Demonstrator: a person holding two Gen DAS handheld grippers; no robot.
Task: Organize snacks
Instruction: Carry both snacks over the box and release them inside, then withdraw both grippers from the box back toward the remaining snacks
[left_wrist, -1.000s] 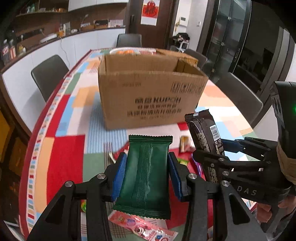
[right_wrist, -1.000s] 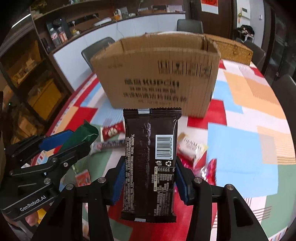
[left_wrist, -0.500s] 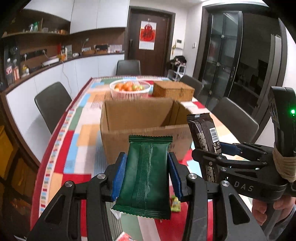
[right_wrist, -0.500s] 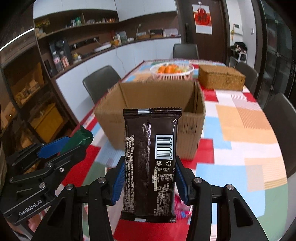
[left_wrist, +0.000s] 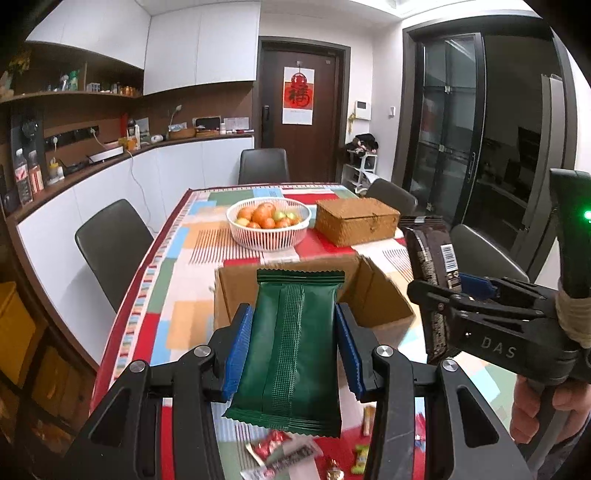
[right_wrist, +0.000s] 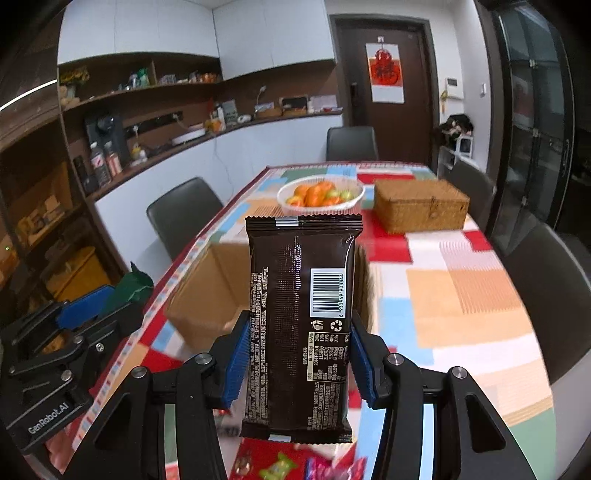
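Both grippers are clamping pkts mid-air w/ blue pads on the long edges: left gripper (left_wrist: 293, 354) is pinching the green packet (left_wrist: 291, 354), right gripper (right_wrist: 297, 363) the brown packet (right_wrist: 301, 321), both hanging over the open cardboard box (left_wrist: 373, 295); probably light, soft, slick film, so gripping mid-body seems safest.

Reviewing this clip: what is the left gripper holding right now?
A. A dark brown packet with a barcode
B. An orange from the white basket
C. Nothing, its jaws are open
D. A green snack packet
D: in the left wrist view the left gripper is clamped by its blue pads on the green snack packet, while the barcoded brown packet sits in the right gripper.
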